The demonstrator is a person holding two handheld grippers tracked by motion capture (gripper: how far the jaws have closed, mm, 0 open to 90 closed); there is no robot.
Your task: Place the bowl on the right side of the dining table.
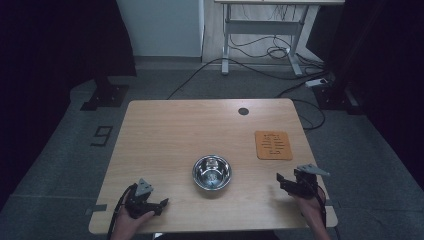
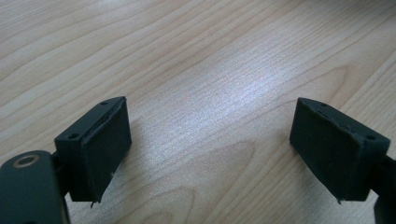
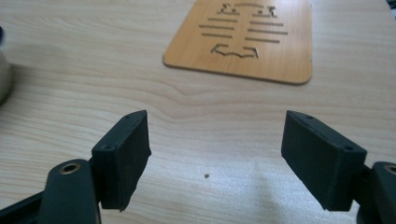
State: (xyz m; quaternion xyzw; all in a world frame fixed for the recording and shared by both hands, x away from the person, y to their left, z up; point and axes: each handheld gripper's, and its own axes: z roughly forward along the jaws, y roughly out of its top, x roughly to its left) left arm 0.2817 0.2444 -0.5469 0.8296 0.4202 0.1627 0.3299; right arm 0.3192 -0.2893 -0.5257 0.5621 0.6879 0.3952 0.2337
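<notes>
High view: steel bowl (image 1: 212,172) sits at the table's (image 1: 165,130) near middle, between the two grippers and apart from both. Left gripper (image 1: 161,204) and right gripper (image 1: 281,179) rest near the front edge, jaws spread, holding nothing. Judged: work not begun. Right gripper view adds detail: wooden coaster (image 3: 243,39) with cut-out slots, bowl's rim at left edge.

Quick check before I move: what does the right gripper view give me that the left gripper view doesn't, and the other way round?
Right gripper view: the wooden mat with cut-out slots lies ahead of the right tool, and the steel bowl shows at the left edge. Left gripper view: bare wood grain ahead of the left tool, with a pale glare patch. Both: the table, open jaws, nothing between them.
</notes>
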